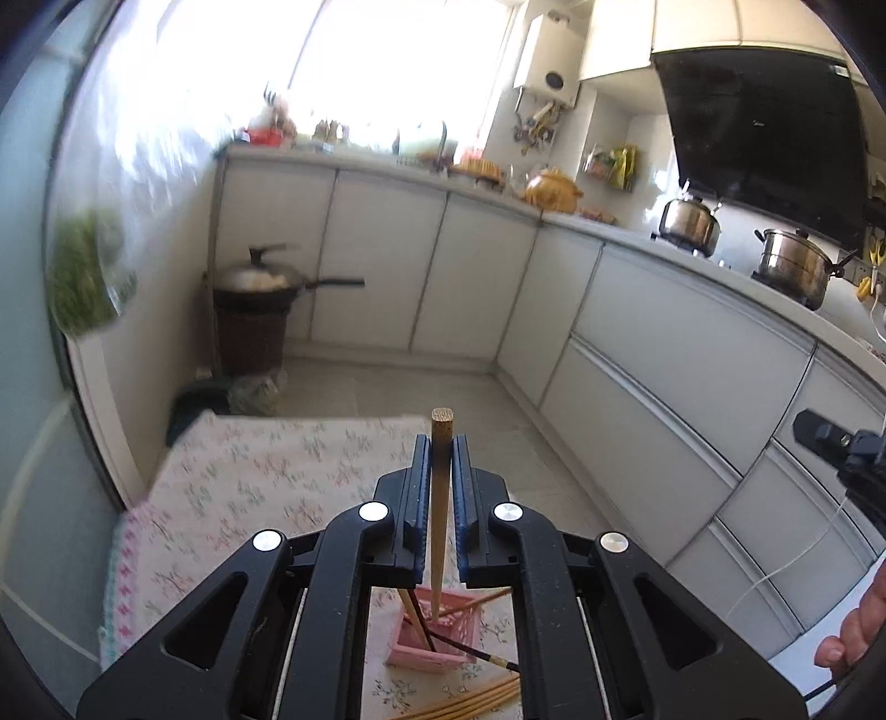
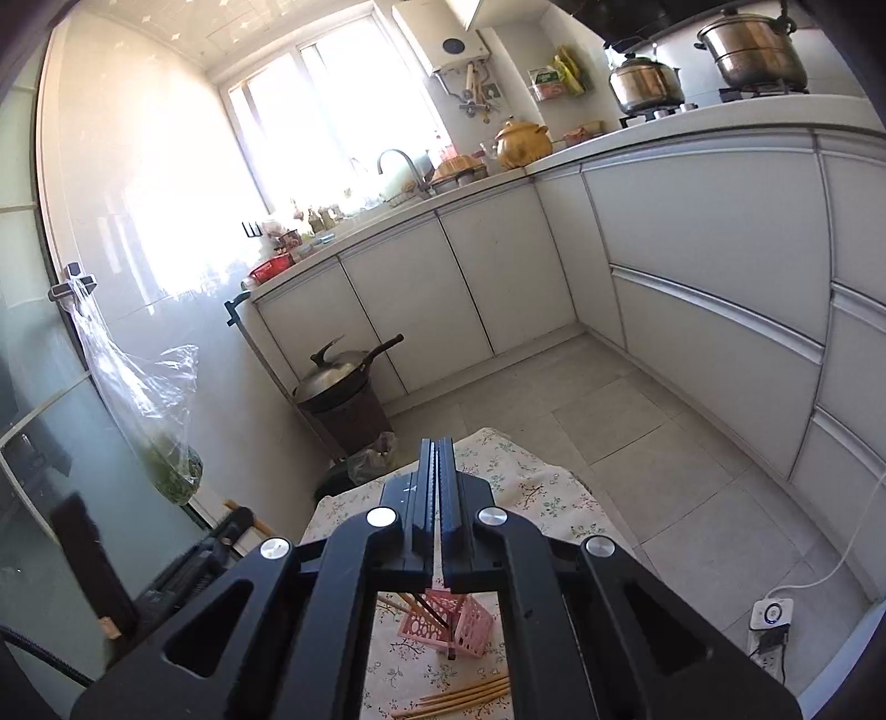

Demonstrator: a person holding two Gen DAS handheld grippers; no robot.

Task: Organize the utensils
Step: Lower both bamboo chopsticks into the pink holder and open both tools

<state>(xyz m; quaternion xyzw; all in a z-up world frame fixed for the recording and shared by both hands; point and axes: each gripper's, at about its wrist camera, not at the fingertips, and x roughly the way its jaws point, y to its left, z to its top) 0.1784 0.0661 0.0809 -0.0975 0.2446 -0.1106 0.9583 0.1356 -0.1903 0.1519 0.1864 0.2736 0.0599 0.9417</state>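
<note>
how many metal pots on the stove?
2. One pot sits nearer the yellow crock, the other pot beside it on the stove under the hood. The lidded wok on the bin isn't counted.

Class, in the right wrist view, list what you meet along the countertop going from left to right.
Red basket → faucet → yellow clay pot → smaller steel pot → large steel pot.
</note>
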